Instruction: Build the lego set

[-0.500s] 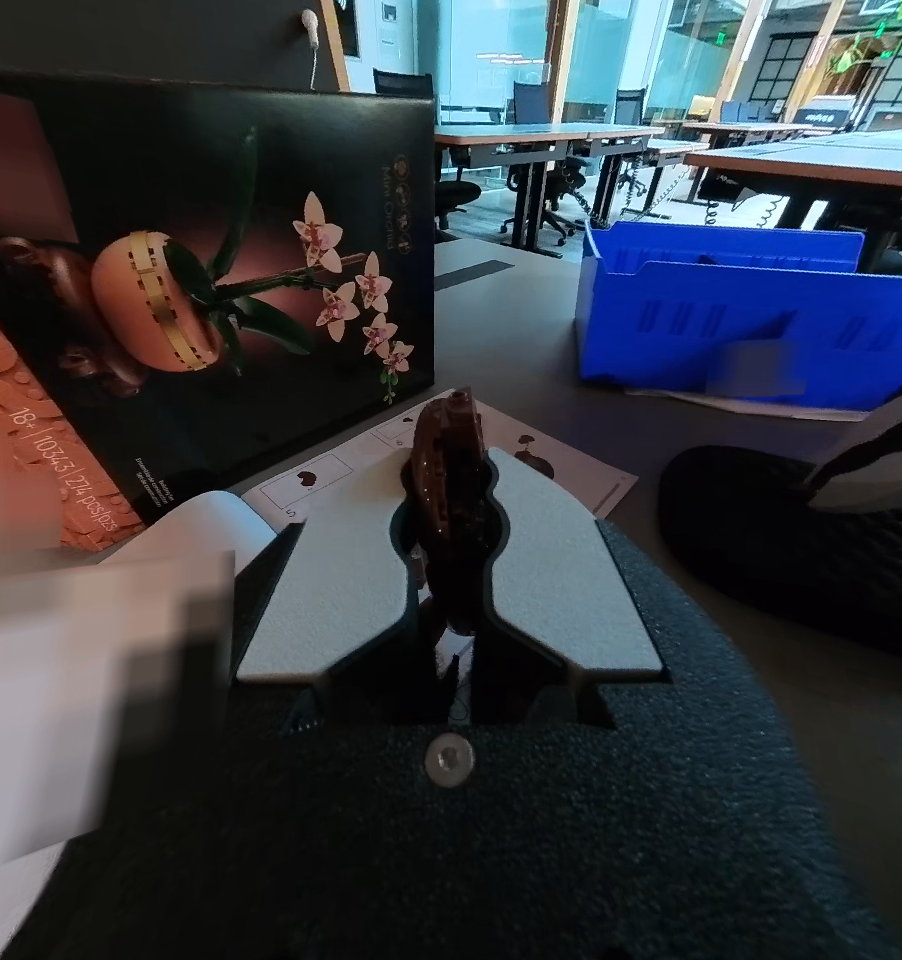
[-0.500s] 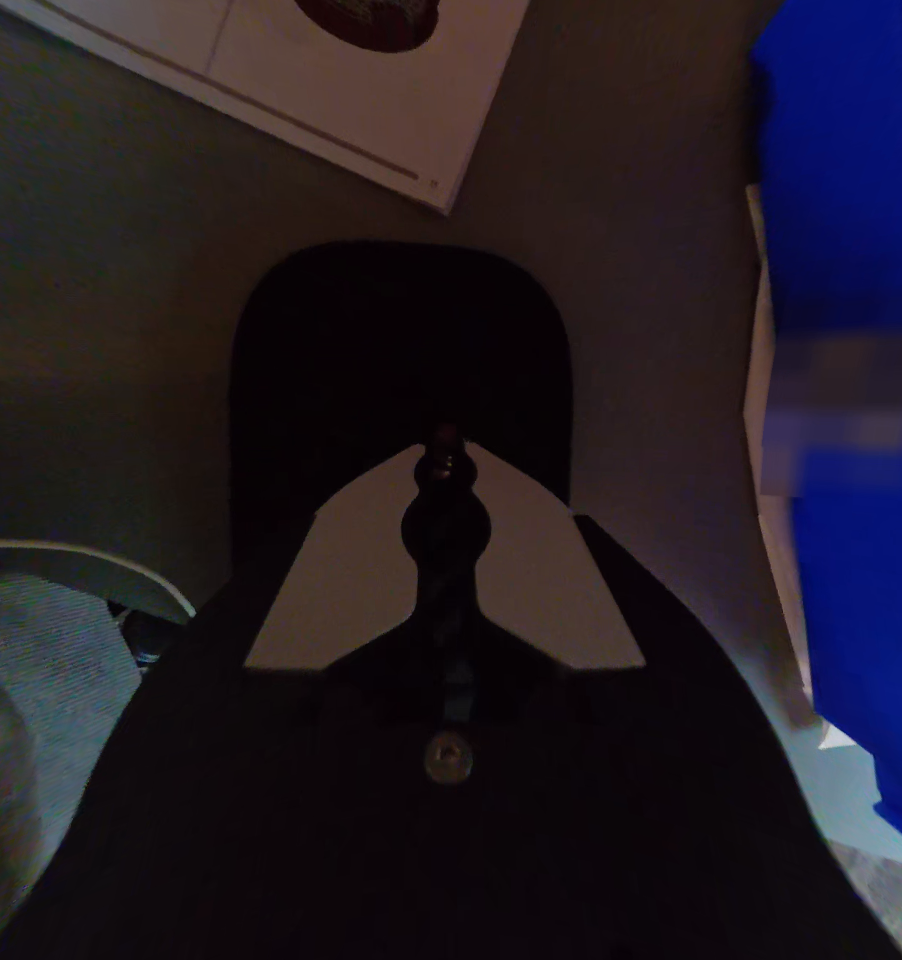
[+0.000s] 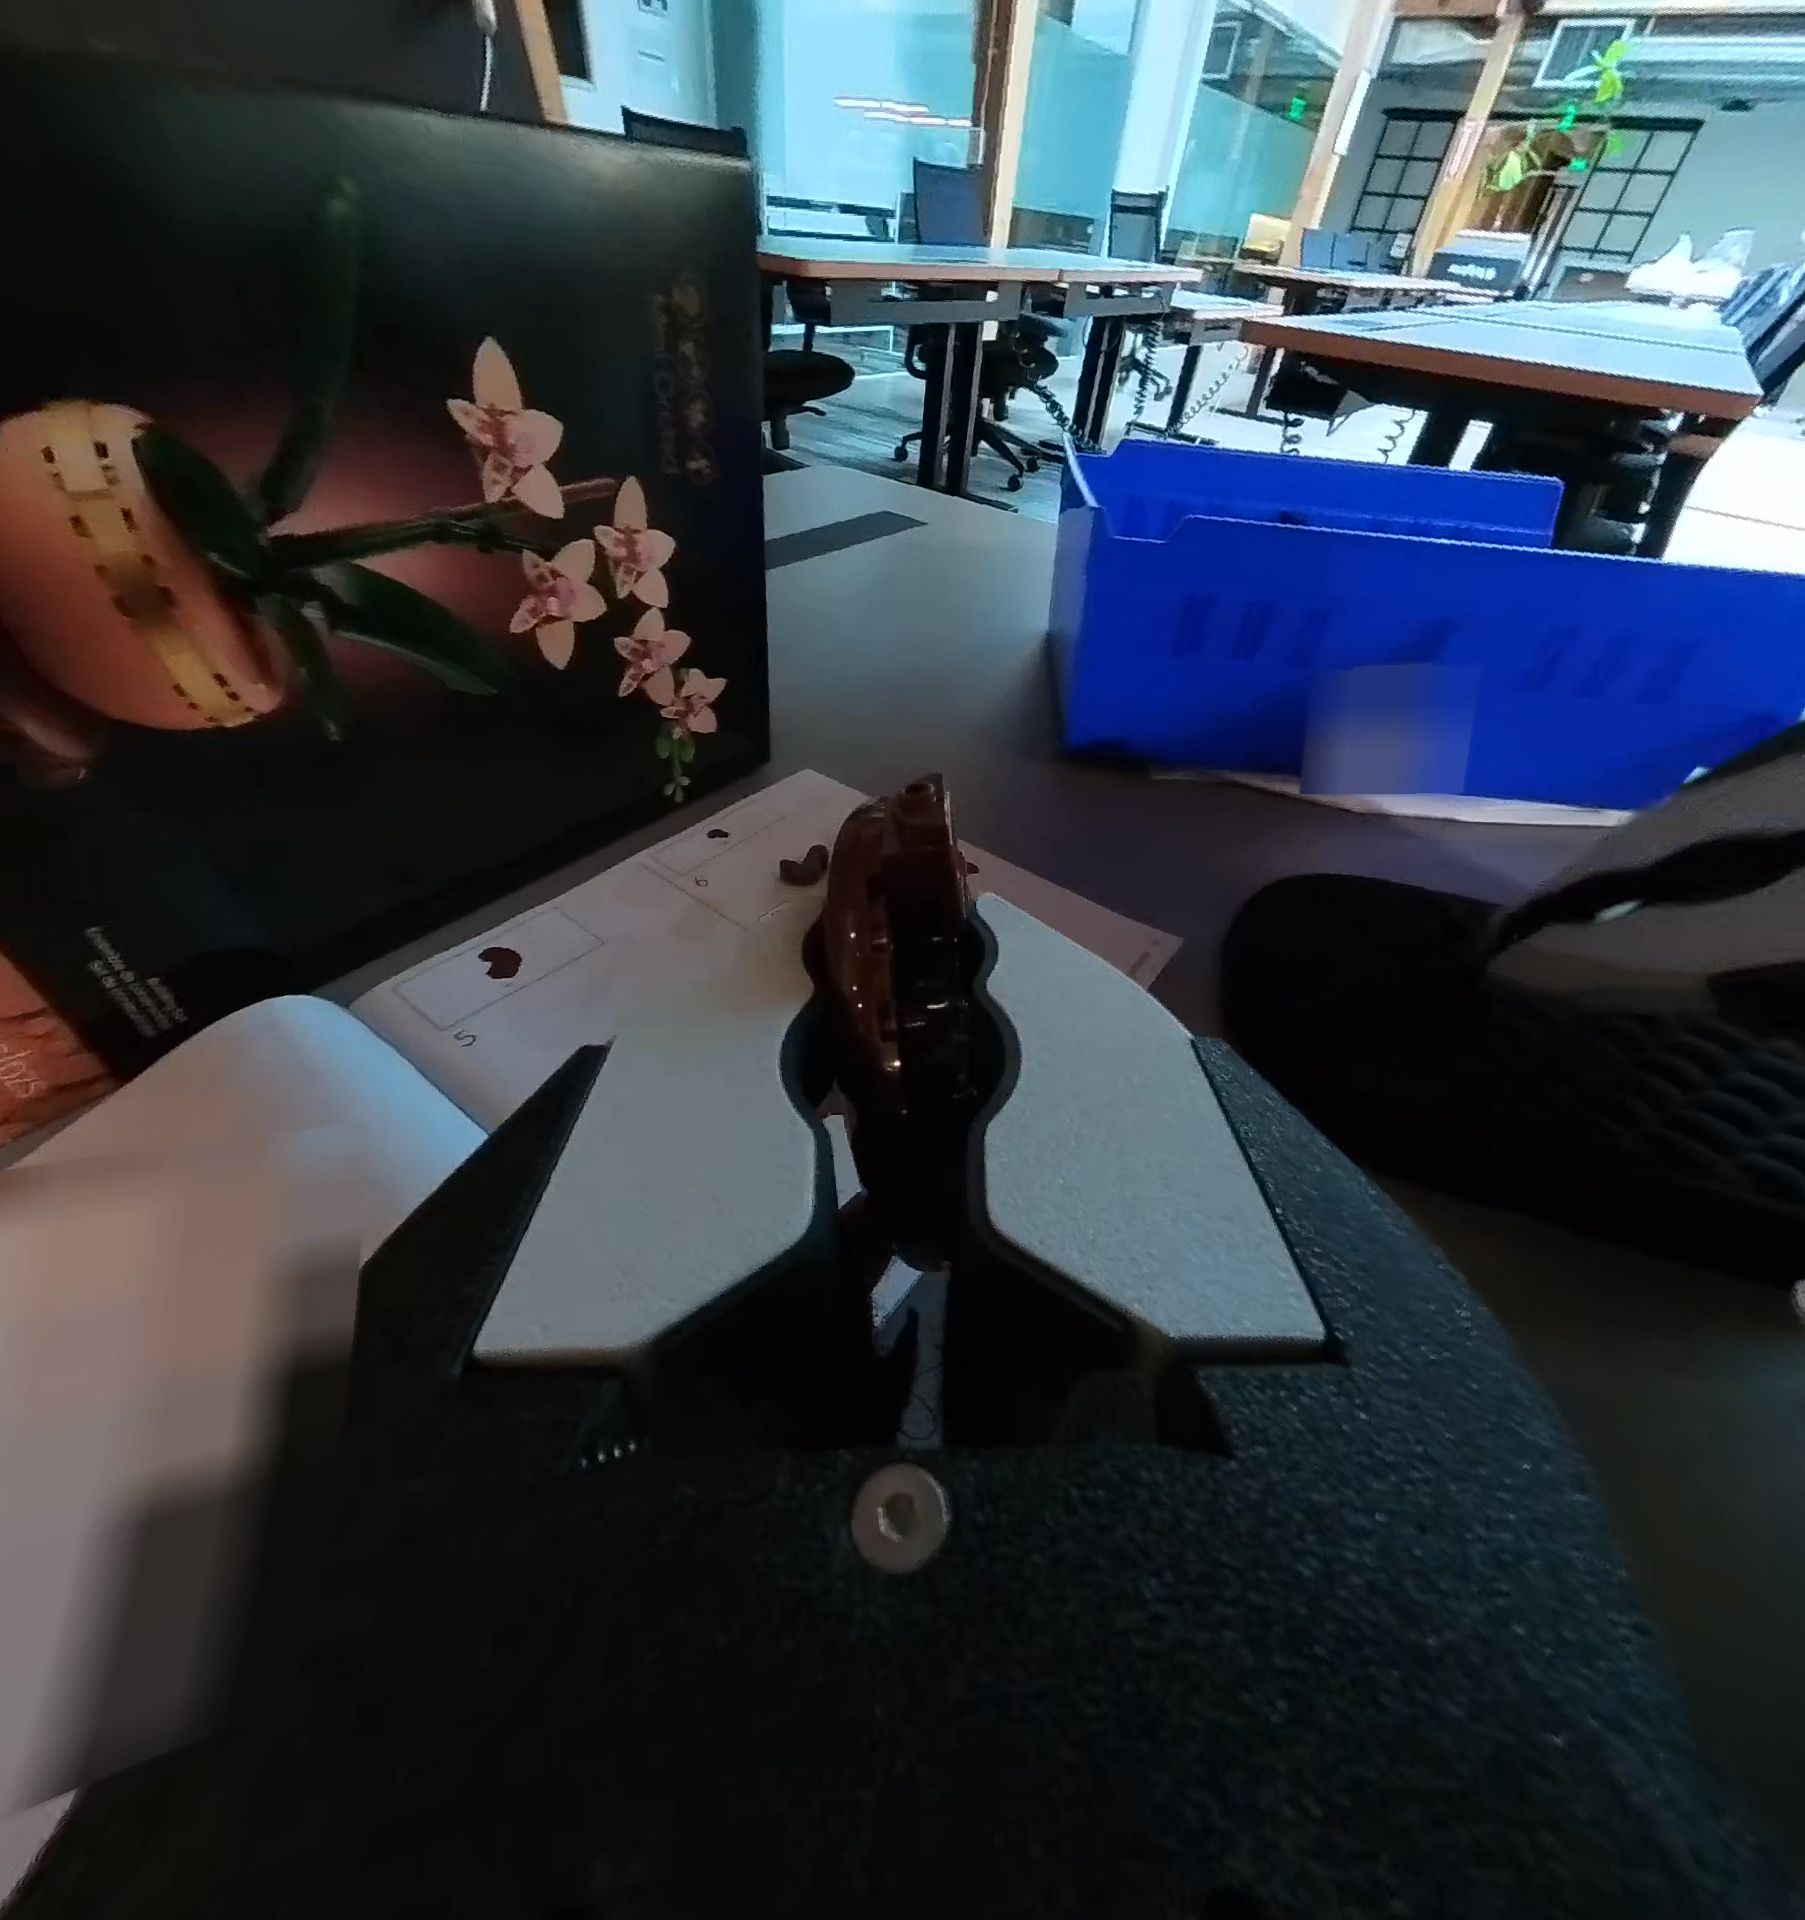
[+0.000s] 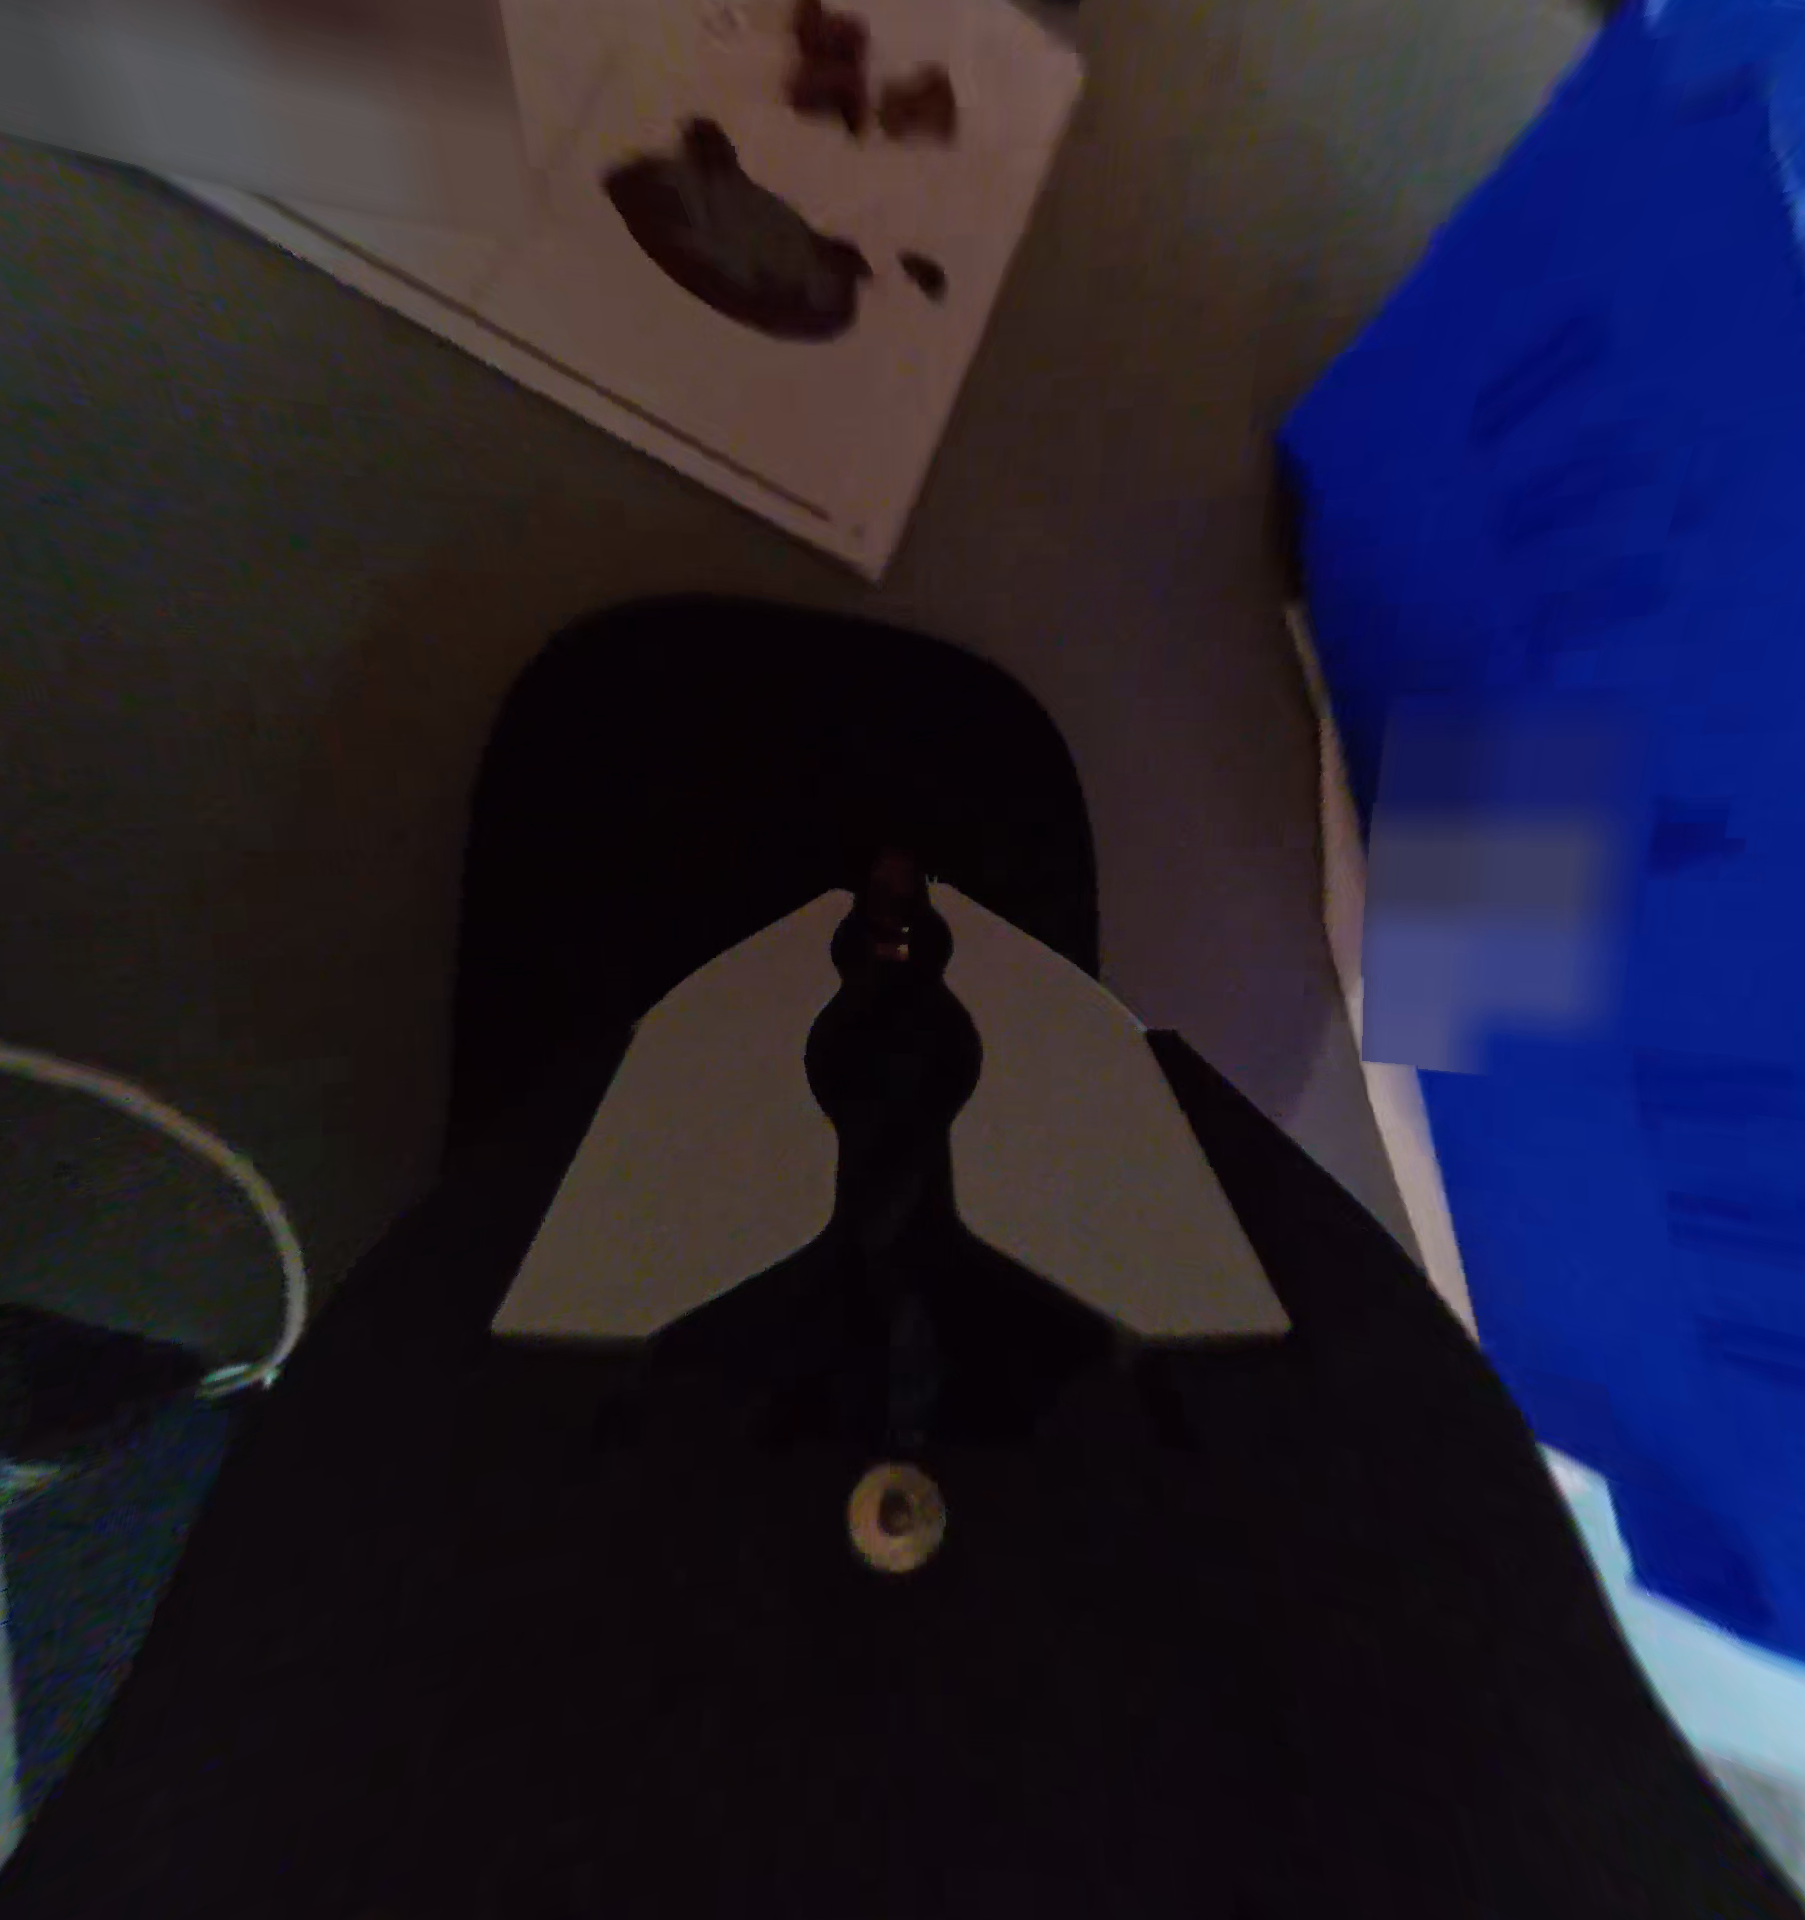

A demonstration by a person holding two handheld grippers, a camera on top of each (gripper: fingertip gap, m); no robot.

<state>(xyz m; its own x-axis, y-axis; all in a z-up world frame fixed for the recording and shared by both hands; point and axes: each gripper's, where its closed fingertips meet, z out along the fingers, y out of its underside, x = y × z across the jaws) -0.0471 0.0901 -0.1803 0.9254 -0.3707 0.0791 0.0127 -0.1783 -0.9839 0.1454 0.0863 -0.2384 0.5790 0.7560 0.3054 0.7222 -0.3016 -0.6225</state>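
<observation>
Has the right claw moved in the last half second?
Yes. The right claw has pulled back from the instruction sheet, which now shows more printed page.

A dark flower-printed box [image 3: 358,499] stands far left; a blue bin [image 3: 1293,644] sits far right on the grey table [image 3: 908,644].

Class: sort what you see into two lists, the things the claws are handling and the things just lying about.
Handled: brown brick piece clamped in left claw; small dark bit, dimly seen, at right claw tips.
Lying about: open booklet; black flower box; blue bin; black mat.
</observation>
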